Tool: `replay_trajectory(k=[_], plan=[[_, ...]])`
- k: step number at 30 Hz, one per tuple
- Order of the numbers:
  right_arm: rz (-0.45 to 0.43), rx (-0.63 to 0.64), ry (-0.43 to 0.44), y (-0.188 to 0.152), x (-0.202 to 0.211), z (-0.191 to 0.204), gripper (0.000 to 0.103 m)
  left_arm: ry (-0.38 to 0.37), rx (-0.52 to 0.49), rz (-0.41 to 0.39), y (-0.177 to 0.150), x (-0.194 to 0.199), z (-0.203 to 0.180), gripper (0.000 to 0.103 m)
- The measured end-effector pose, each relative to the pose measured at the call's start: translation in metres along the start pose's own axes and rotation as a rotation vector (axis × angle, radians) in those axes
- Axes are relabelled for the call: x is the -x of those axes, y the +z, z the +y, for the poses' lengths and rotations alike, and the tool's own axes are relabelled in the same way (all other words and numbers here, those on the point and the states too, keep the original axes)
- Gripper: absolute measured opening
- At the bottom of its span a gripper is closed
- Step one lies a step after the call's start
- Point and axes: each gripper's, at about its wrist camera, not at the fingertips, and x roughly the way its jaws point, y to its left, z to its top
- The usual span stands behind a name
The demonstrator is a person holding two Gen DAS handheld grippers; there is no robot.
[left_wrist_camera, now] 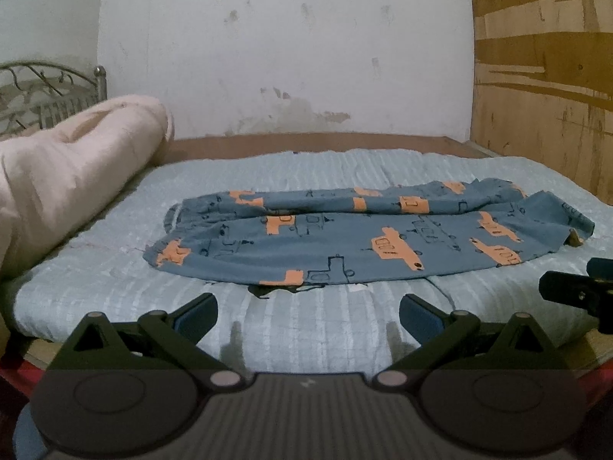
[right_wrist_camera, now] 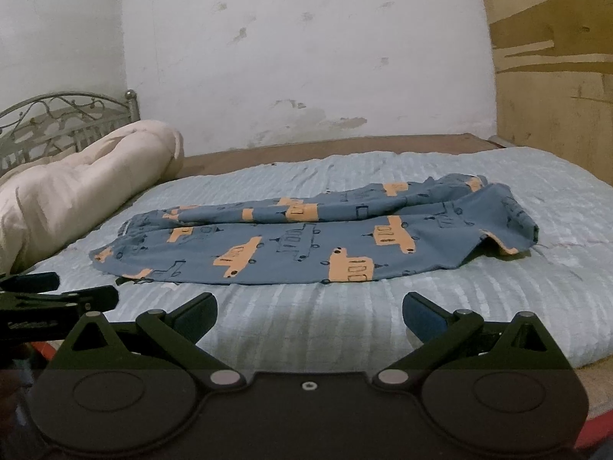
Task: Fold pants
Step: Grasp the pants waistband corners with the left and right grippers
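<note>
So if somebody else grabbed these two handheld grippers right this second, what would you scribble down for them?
Left gripper: open, empty, hovering over the near edge of the bed.
Right gripper: open, empty, alongside it.
Pants: blue with orange vehicle print, lying lengthwise across the light blue quilt, the two legs overlapping, the right end rumpled and curled up. A pink rolled blanket sits to the left, clear of them.
Done: pants laid out; neither gripper touches them.
Left: smooth the rumpled end, then fold.

rolled duvet [left_wrist_camera: 65, 176] cut off left

Home bedroom: quilted bed [left_wrist_camera: 115, 276], metal headboard [right_wrist_camera: 69, 115]
</note>
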Motion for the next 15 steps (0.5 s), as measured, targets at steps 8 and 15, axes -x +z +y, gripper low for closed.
replay_trajectory(k=[8,15], plan=[[0.031,0.099,0.144,0.039,-0.039,-0.017,0.102,0.024,0.017,0.032,0.049,-0.046,0.042,0.102],[0.184,0.110,0.367,0.105,-0.126,-0.051,0.102,0.045,-0.035,0.083,0.114,-0.123,0.099,0.102]])
